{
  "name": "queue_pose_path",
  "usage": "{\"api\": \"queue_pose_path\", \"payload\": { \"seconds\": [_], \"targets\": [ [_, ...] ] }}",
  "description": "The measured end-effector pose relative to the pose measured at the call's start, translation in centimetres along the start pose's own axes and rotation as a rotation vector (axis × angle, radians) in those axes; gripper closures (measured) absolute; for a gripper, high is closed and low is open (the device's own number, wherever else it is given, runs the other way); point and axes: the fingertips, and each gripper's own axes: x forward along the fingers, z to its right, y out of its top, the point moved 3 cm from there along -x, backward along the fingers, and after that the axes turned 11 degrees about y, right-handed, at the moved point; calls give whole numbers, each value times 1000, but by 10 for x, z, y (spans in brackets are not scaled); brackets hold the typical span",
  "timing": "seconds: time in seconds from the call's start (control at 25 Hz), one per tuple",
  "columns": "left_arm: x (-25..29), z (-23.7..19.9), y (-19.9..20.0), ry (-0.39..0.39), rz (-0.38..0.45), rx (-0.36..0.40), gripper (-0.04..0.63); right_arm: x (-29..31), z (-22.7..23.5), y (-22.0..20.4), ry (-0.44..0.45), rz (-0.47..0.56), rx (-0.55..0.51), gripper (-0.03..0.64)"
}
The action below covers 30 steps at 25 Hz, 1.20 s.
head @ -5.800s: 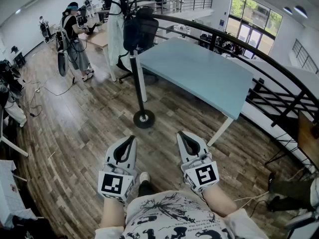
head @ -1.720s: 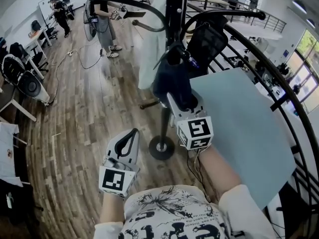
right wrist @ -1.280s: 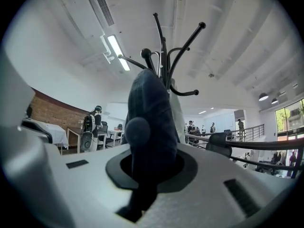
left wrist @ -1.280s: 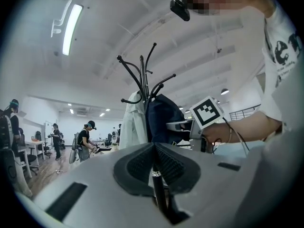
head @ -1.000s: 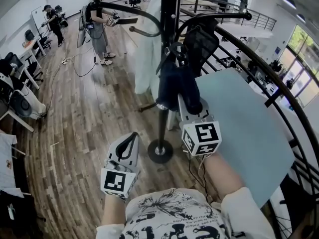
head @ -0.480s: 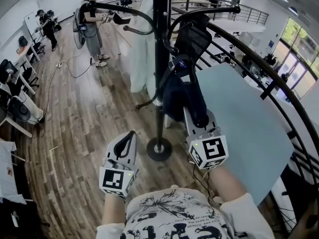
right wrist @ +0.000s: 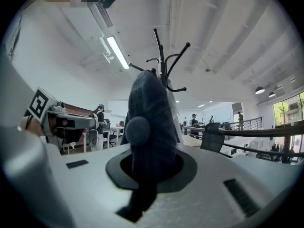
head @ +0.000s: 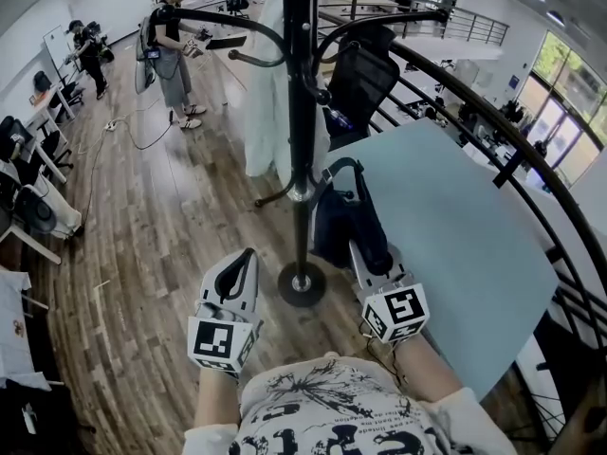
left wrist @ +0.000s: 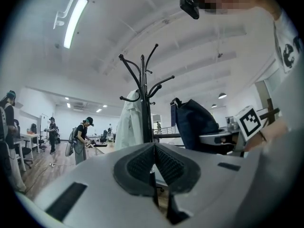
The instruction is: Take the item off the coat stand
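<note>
Bag now off coat stand, hiding right claw.

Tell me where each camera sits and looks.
Head view: on the person's head, facing steeply down at the coat stand; shirt, left gripper and right gripper show.
Left gripper view: rides the left gripper, facing along its shut jaws toward the stand; shirt shows.
Right gripper view: rides the right gripper, facing along jaws clamped on the dark blue bag; shirt shows.
All share bag and stand.
</note>
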Motion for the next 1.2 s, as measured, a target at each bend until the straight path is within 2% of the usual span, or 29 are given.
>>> {"api": "queue_pose_path", "payload": {
  "seconds": [0.32,0.64,1.2],
  "targets": [
    [3,14,-4,-11,15,11,591,-17,12,-3,-16,28,20,595],
    [5,22,3,1,14,14,591,-15,7,3,15,50,-16,601],
    [17,27,7,-9,13,8,591,-6,7,9,42,45,-17,601]
  ]
}}
